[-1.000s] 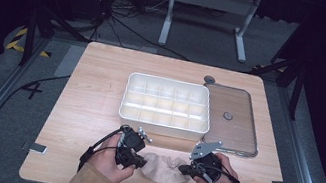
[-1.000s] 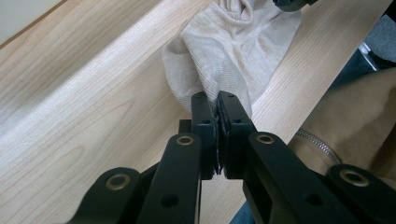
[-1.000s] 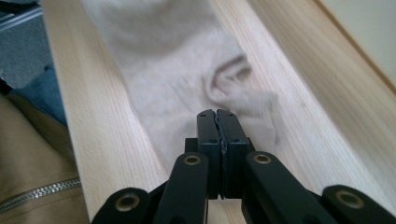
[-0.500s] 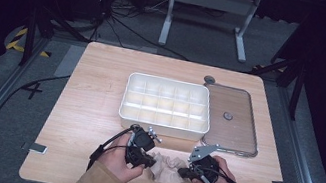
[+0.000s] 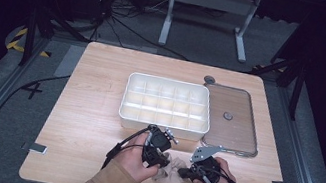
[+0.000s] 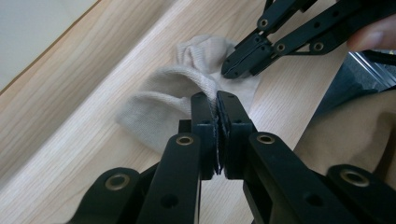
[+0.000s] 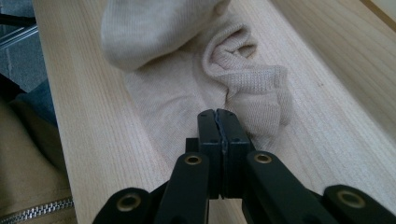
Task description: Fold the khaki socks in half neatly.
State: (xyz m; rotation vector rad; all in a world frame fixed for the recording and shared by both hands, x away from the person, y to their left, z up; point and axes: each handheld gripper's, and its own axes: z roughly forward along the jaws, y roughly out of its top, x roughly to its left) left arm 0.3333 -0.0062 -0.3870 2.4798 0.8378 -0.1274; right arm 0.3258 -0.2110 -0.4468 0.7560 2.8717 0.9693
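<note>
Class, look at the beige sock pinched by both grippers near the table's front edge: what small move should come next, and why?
Probably carry the left gripper on over toward the right gripper, completing the fold. Both are shut on the sock, which lies bunched and half doubled on the table, so the fold looks unfinished.

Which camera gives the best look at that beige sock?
The right gripper view: the sock lies spread and folded on the table. The left gripper view shows a bunched part between both grippers. In the high view it is a small patch between the hands.
</note>
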